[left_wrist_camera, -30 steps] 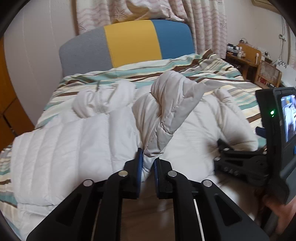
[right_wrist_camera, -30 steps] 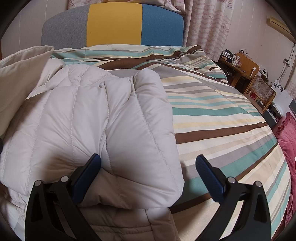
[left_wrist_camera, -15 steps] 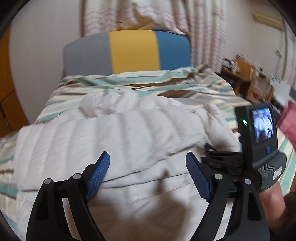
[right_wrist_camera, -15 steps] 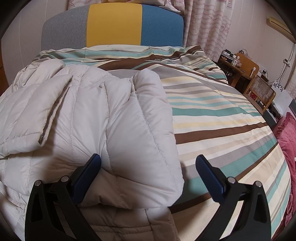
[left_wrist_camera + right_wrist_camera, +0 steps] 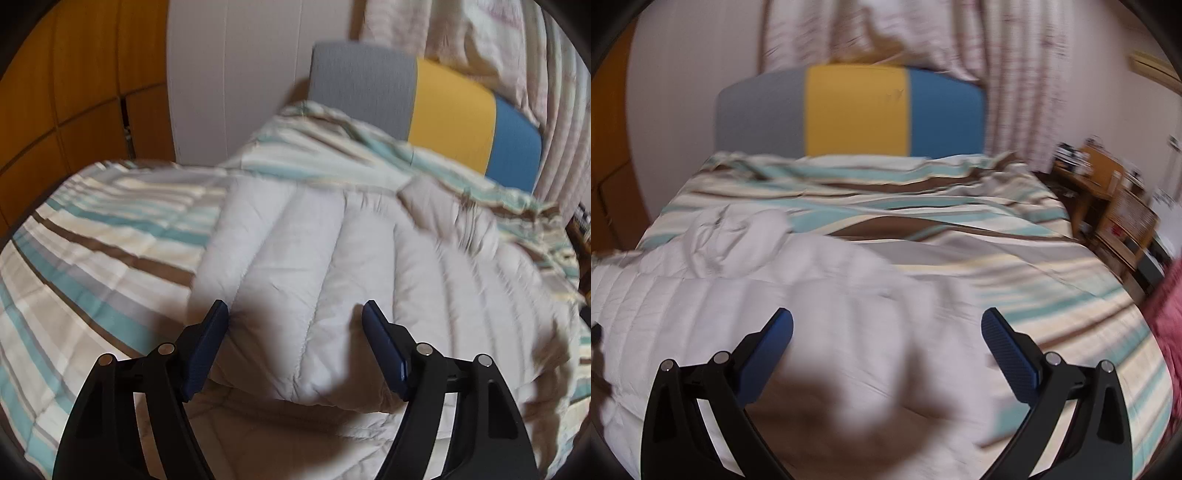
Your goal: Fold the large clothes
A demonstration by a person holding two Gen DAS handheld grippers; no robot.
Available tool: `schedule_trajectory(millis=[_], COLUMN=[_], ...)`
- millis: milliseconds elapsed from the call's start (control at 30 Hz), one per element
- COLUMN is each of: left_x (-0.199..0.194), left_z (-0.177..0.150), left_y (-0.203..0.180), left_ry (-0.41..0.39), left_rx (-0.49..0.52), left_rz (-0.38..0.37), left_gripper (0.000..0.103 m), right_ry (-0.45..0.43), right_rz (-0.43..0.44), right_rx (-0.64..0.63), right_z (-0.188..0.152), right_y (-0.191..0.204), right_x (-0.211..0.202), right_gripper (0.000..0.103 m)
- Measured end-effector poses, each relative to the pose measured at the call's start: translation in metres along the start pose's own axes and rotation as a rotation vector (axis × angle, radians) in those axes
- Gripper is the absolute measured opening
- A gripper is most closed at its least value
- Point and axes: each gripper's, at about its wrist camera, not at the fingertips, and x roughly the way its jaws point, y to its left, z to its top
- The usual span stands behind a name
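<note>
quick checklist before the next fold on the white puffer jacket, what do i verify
1. Left gripper free of fabric: ok, jaws closing but apart, pads not pressing the jacket.
2. Right gripper free: ok, jaws wide, nothing between them.
3. Jacket lies on the striped bedcover: ok.
4. Folded panel flat: ok in the left wrist view.
5. Hood end tidy: not ok, bunched.
6. Sleeves tucked in: cannot tell, blurred.
</note>
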Motion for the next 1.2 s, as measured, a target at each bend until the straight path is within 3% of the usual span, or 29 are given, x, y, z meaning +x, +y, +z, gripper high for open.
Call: schedule_trajectory(millis=[100, 200, 333, 433, 700, 867, 1000, 1200], left_x=[0.001, 0.002, 0.01, 0.011, -0.01, 0.027, 0.057, 0.078], left_z=[-0.011, -0.017, -0.027, -0.031, -0.001, 0.029, 0.034, 0.022], left_y=[-0.009, -0.016, -0.024, -0.031, -0.034, -0.026, -0.016, 0.003], left_ry=[0.004, -0.008, -0.004, -0.007, -0.049, 0.006, 0.037, 0.064], left_rx=[0.045, 0.081, 0.117, 0.15, 0.069, 0.02, 0.057, -0.022], left_rz=[-0.003, -0.013, -0.041, -0.02, -0.065, -0.007, 0.049, -0.027], left_gripper=[0.074, 0.075, 0.075, 0.075, 0.07, 0.064, 0.059, 0.059], right_ry=[0.085, 0.104, 0.137, 0.124, 0.095, 0.094, 0.092, 0.09], right_rz=[-0.046, -0.123, -0.102, -0.099, -0.126, -0.123, -0.115, -0.113], right_rx=[-0.115, -0.178, -0.045, -0.033, -0.056, -0.055, -0.052, -0.061], right_z=[0.001, -0.018, -0.042, -0.048, -0.051, -0.051, -0.052, -0.053], right_y=[0.029, 0.029, -0.004, -0.006, 0.0, 0.002, 0.003, 0.005], right_x=[0.035, 0.053, 0.066, 0.07, 0.068, 0.066, 0.065, 0.063], right_gripper=[0.101, 0.101, 0.101, 0.101, 0.101, 0.101, 0.101, 0.101])
